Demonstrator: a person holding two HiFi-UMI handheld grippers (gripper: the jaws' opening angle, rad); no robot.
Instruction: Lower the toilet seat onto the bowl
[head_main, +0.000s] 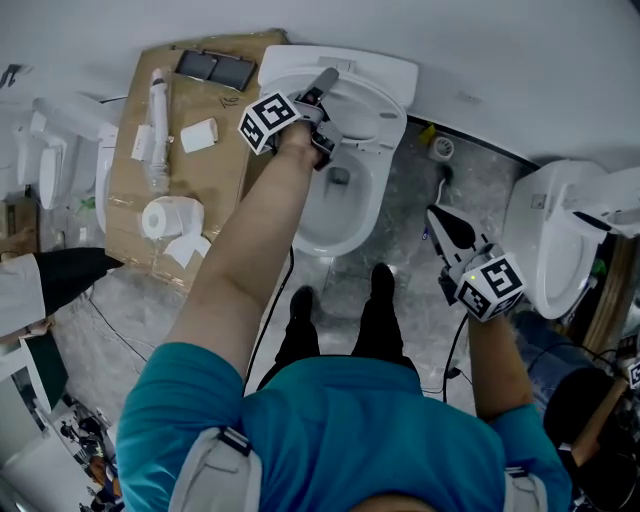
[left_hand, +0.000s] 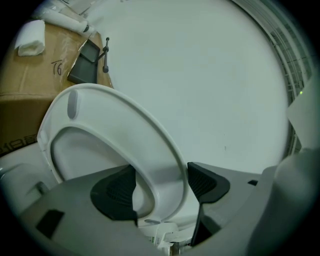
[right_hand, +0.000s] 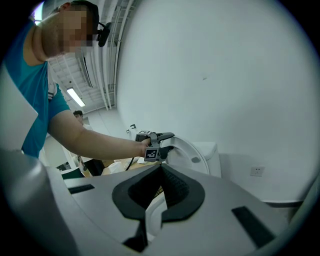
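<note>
The white toilet seat (head_main: 378, 100) stands raised and tilted over the bowl (head_main: 335, 215), close to the tank. My left gripper (head_main: 327, 112) reaches to the seat's upper rim. In the left gripper view the seat rim (left_hand: 100, 107) runs between the two dark pads (left_hand: 117, 192), which touch it on both sides, so my left gripper (left_hand: 162, 185) is shut on it. The right gripper view shows that left gripper (right_hand: 162, 141) at the seat (right_hand: 194, 152). My right gripper (head_main: 440, 222) hangs to the right of the bowl, away from it, shut and empty (right_hand: 160, 172).
A cardboard box (head_main: 130, 225) left of the toilet carries paper rolls (head_main: 160, 216), a tube (head_main: 158, 130) and dark flat items (head_main: 215, 67). A second toilet (head_main: 560, 240) stands at the right, another fixture (head_main: 50, 160) at the far left. Cables (head_main: 452, 350) and the person's feet (head_main: 382, 282) are before the bowl.
</note>
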